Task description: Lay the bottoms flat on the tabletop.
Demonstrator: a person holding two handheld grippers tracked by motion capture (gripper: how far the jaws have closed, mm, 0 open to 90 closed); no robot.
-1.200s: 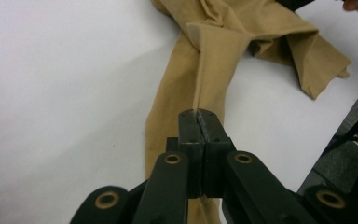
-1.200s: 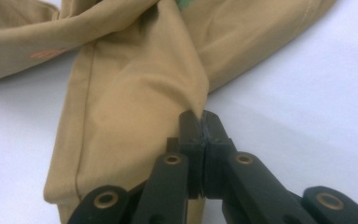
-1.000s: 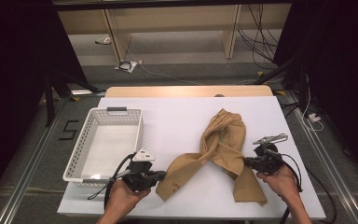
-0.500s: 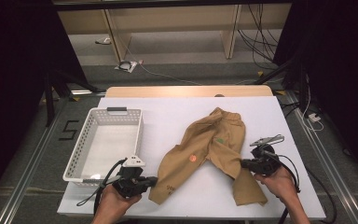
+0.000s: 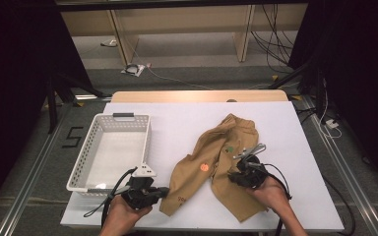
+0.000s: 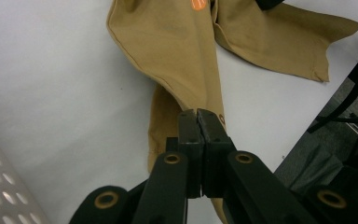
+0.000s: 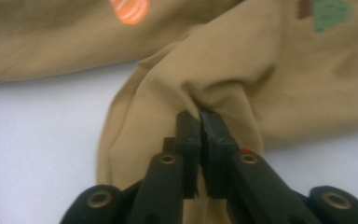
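Observation:
Tan pants (image 5: 211, 162) with an orange patch (image 5: 204, 167) and a green patch (image 5: 230, 149) lie spread on the white table (image 5: 177, 123), waist away from me. My left gripper (image 5: 163, 191) is near the front edge, shut on the end of the left leg (image 6: 186, 88); its jaws (image 6: 198, 115) are pressed together over the cloth. My right gripper (image 5: 232, 174) is shut on a bunched fold of the right leg (image 7: 223, 79); fabric puckers at its tips (image 7: 200, 114).
A white perforated basket (image 5: 146, 147) stands empty at the table's left, just beyond my left hand. The table's front edge (image 5: 202, 228) runs close under both hands. Cables trail from both grippers. Floor, shelving legs and wires lie beyond the far edge.
The left gripper pulled the left leg back toward the front edge, and the pants opened out flatter. The right gripper slid left, inward over the right leg, still clamped on cloth.

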